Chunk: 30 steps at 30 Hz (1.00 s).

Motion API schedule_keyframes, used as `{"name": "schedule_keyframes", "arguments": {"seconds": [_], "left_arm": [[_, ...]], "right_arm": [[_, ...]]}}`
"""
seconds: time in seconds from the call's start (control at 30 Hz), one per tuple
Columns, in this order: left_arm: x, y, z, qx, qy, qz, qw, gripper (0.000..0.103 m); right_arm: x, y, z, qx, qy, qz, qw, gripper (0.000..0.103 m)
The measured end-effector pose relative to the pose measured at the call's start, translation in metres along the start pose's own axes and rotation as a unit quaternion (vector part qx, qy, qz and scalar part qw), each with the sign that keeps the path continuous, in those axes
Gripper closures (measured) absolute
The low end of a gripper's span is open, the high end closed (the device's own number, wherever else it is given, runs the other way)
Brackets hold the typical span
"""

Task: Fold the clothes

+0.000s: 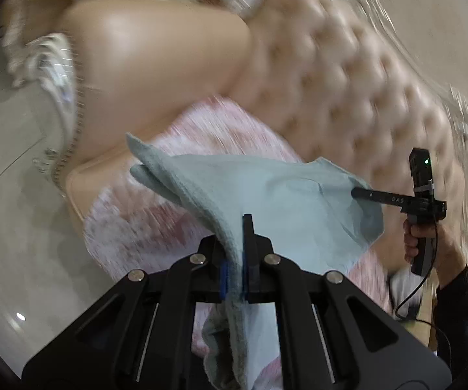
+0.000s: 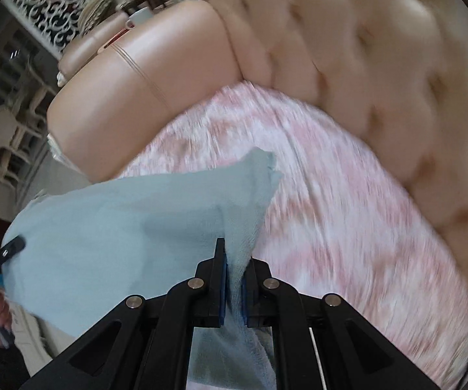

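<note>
1. Holding the blue garment [image 1: 266, 195] stretched above the pink sofa cover [image 2: 347, 211], you keep it flat.
2. Left gripper [image 1: 245, 243] and right gripper [image 2: 234, 260] each pinch an edge.

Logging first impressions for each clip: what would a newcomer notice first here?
A pale blue garment hangs stretched in the air between the two grippers, the left gripper and the right gripper each shut on a bunched edge. Below it lies a pink-and-white patterned cover over the seat of a tufted beige sofa, whose padded armrest sits at the left.
</note>
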<state>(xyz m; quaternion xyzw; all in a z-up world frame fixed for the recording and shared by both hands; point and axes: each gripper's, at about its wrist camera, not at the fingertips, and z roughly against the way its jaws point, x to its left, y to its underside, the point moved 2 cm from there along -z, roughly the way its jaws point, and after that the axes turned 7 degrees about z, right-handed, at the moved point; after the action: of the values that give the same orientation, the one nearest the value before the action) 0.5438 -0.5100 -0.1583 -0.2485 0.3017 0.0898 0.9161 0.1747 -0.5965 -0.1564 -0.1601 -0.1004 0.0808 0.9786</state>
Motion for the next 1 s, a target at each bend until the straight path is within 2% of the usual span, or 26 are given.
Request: {"name": "schedule_keyframes", "arguments": {"seconds": [0.1, 0.2, 0.33, 0.4, 0.57, 0.8, 0.87, 0.97, 1.0], "left_arm": [[0.02, 0.014, -0.019, -0.058, -0.016, 0.04, 0.9974, 0.096], [0.044, 0.047, -0.063, -0.084, -0.048, 0.08, 0.9921, 0.096], [0.075, 0.089, -0.116, -0.054, -0.065, 0.137, 0.9869, 0.096], [0.075, 0.1, -0.121, -0.064, -0.076, 0.127, 0.9869, 0.096], [0.067, 0.099, -0.121, -0.074, -0.088, 0.109, 0.9873, 0.096], [0.079, 0.1, -0.13, -0.053, -0.094, 0.123, 0.9865, 0.095], [0.082, 0.101, -0.133, -0.047, -0.094, 0.127, 0.9862, 0.094], [0.088, 0.101, -0.133, -0.044, -0.086, 0.135, 0.9862, 0.09], [0.09, 0.101, -0.132, -0.043, -0.081, 0.139, 0.9861, 0.081]], "right_arm": [[0.02, -0.057, -0.032, 0.004, 0.033, 0.052, 0.998, 0.097], [0.035, -0.1, -0.089, 0.019, 0.062, 0.105, 0.992, 0.097], [0.03, -0.096, -0.164, 0.062, 0.085, 0.131, 0.986, 0.097], [0.024, -0.089, -0.197, 0.081, 0.096, 0.14, 0.982, 0.097], [0.017, -0.082, -0.206, 0.075, 0.091, 0.154, 0.981, 0.097], [0.019, -0.08, -0.222, 0.085, 0.098, 0.161, 0.978, 0.096], [0.016, -0.08, -0.224, 0.083, 0.093, 0.156, 0.98, 0.093], [0.01, -0.08, -0.222, 0.075, 0.074, 0.15, 0.983, 0.091], [0.006, -0.079, -0.219, 0.072, 0.06, 0.141, 0.986, 0.09]]}}
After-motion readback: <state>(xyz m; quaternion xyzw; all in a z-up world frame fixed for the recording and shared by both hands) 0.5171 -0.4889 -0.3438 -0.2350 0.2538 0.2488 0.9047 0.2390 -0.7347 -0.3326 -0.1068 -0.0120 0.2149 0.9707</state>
